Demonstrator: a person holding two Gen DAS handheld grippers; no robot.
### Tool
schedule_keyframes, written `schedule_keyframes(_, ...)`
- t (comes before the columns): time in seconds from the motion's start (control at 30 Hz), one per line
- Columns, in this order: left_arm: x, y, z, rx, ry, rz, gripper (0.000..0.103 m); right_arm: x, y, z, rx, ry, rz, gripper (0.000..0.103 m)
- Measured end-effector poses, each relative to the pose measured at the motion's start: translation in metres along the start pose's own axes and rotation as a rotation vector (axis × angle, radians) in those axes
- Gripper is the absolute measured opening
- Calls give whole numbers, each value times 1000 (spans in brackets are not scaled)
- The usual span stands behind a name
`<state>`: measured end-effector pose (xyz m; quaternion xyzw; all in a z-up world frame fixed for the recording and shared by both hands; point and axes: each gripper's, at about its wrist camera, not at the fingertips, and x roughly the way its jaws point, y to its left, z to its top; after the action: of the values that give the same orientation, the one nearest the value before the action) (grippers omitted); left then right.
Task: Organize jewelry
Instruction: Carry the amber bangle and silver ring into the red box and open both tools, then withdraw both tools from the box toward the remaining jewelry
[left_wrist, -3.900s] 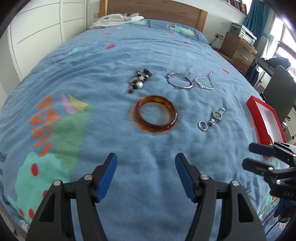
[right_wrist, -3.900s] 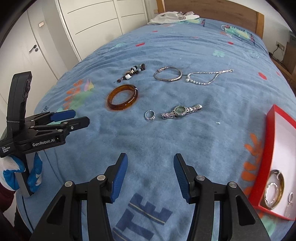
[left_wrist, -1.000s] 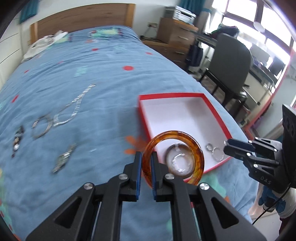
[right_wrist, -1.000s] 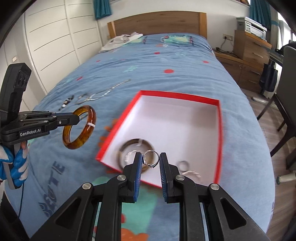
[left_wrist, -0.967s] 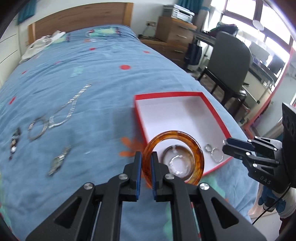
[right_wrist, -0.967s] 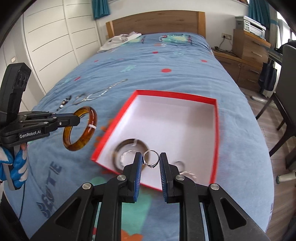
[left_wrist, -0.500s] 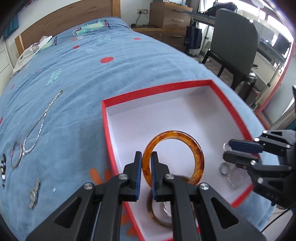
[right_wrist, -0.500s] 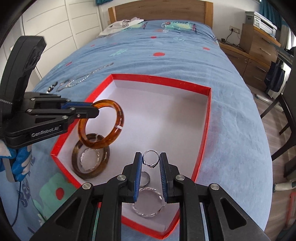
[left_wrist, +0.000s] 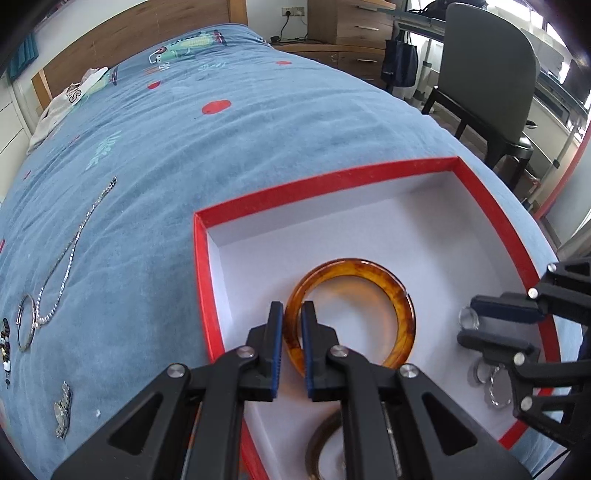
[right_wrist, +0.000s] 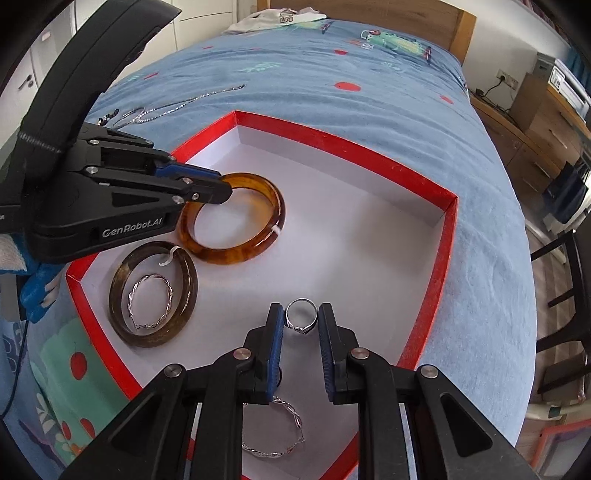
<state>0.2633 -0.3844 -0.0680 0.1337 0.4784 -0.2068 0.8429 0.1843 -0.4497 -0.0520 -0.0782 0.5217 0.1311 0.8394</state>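
My left gripper is shut on an amber bangle and holds it low inside the red box; in the right wrist view the bangle looks to rest on the white floor of the box. My right gripper is shut on a small silver ring, just above the box floor. A darker bangle with a twisted silver bracelet inside it lies in the box, and another silver bracelet lies near my right fingers.
On the blue bedspread left of the box lie a silver chain necklace, a silver bangle, a beaded piece and a watch. A chair and wooden drawers stand beyond the bed's right edge.
Both grippers have come lower into the box. The amber bangle has gone down from above the dark bangle to the box floor. The ring has also come down.
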Motion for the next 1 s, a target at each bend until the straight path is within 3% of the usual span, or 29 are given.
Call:
schedule_keyframes(0.37, -1, 3, 3, -3, 12, -19, 11, 0, 0, 3, -15, 24, -6, 22)
schedule_keyframes(0.47, -7, 2, 0, 3, 12, -41, 18, -3, 1, 2, 1, 23, -9, 26)
schedule_keyframes(0.53, -15, 1, -3, 3, -1, -54, 29, -7, 0, 0, 19, 18, -6, 27)
schedule_keyframes(0.83, -76, 6, -27, -17, -76, -45, 37, -51, -1, -22, 168, -63, -19, 42)
schedule_keyframes(1.0, -114, 15, -52, -25, -121, -2, 38, -73, 11, -35, 220, -92, -15, 43)
